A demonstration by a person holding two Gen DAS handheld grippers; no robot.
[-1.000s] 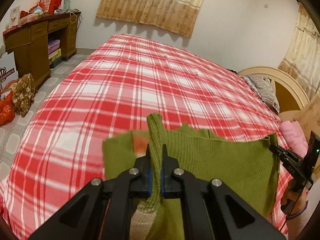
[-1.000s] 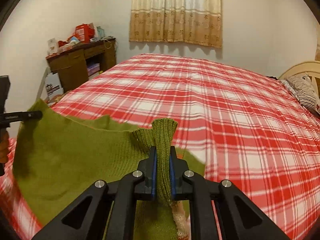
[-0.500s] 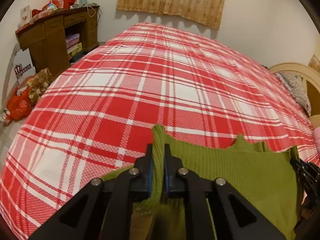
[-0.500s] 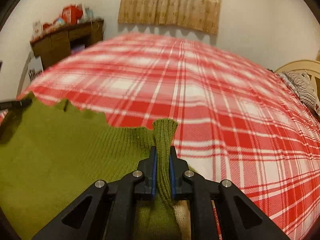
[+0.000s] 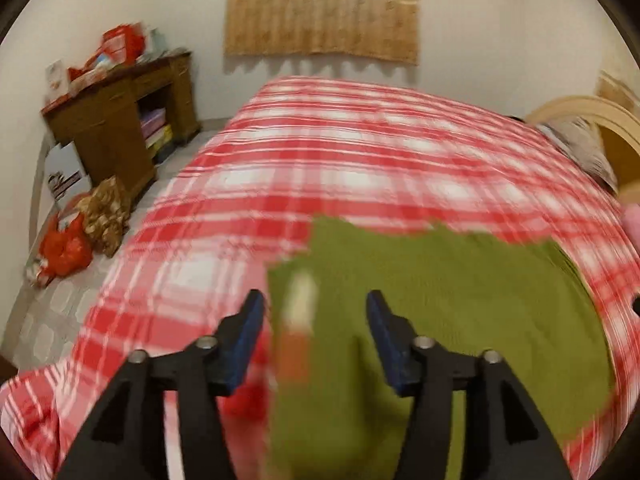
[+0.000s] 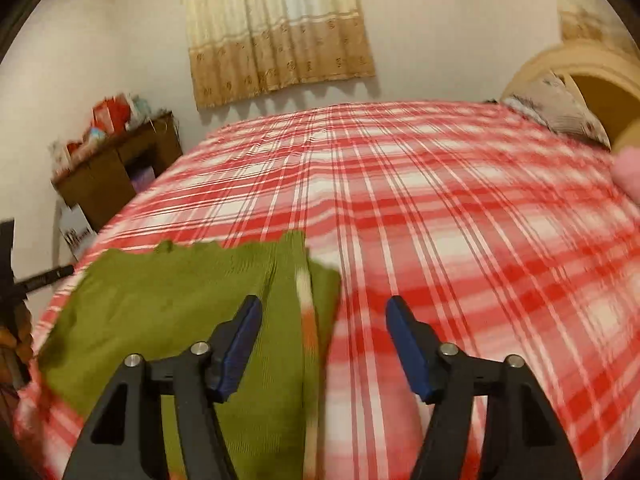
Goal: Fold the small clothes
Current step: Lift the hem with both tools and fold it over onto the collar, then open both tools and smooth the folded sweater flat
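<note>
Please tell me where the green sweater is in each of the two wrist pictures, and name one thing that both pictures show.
Left wrist view: the green sweater lies at lower centre and right, on the checked bedspread.
Right wrist view: the green sweater lies at lower left, on the same bedspread.
Shared landmark: the wooden desk stands against the wall at the left in both.

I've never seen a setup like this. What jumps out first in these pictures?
The big red plaid bed fills both views. A green knit garment lies spread on its near edge. Black tongs with blue pads frame it, the left tongs and right tongs, both opening with nothing pinched.
</note>
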